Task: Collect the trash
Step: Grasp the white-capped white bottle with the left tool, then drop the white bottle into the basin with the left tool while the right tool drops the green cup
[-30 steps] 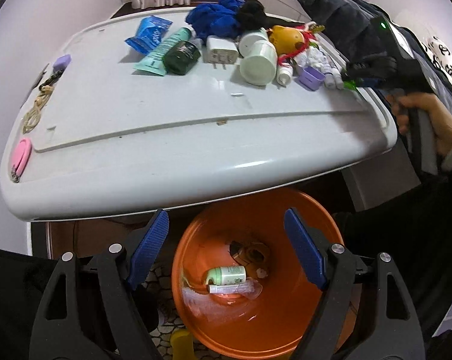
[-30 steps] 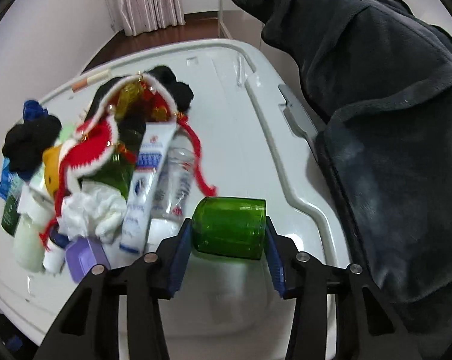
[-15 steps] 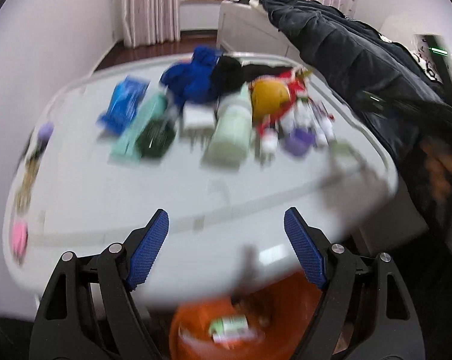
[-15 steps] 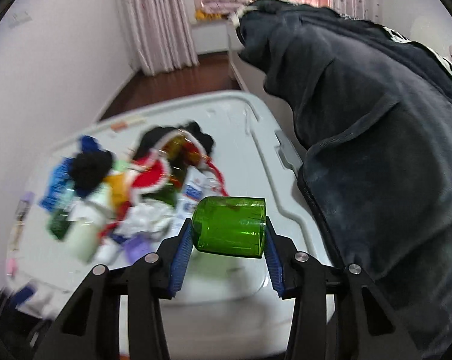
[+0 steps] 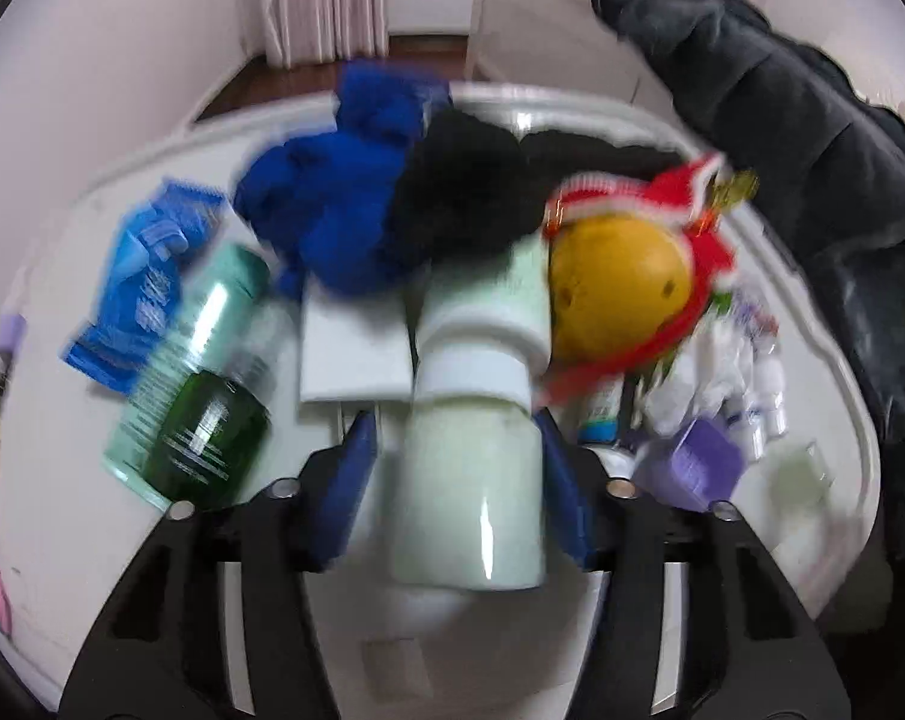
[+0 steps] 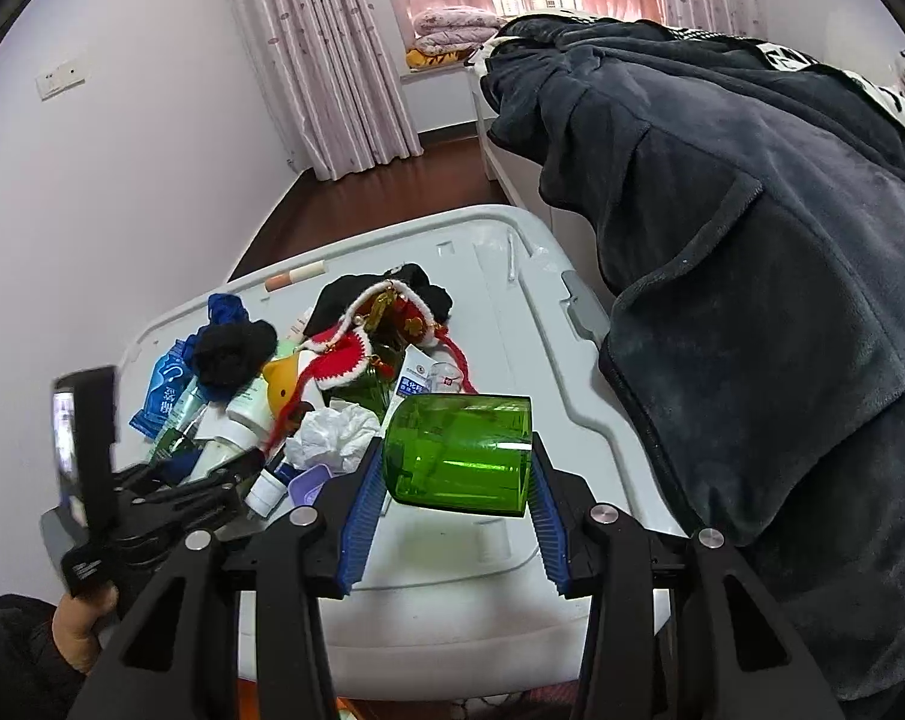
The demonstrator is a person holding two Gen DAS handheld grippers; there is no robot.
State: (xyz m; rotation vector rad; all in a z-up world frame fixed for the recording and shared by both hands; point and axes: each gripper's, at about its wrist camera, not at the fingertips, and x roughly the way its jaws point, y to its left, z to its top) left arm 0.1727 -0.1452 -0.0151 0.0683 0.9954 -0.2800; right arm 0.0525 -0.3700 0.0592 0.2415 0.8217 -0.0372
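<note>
Risk here is mostly the left gripper [image 5: 455,480]: its jaws are closing around the pale green bottle [image 5: 467,498] between the fingers, and clutter just beyond the tips could snag. Right gripper [image 6: 455,504] pinches the green cup [image 6: 461,453], which could slip.

On the lid [image 6: 512,324], the bottle [image 5: 470,498] lies left of the ball [image 5: 617,294].

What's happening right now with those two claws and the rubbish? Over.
Left gripper closing around pale bottle. Right gripper clamped on green cup. Clutter crowds the bottle.
</note>
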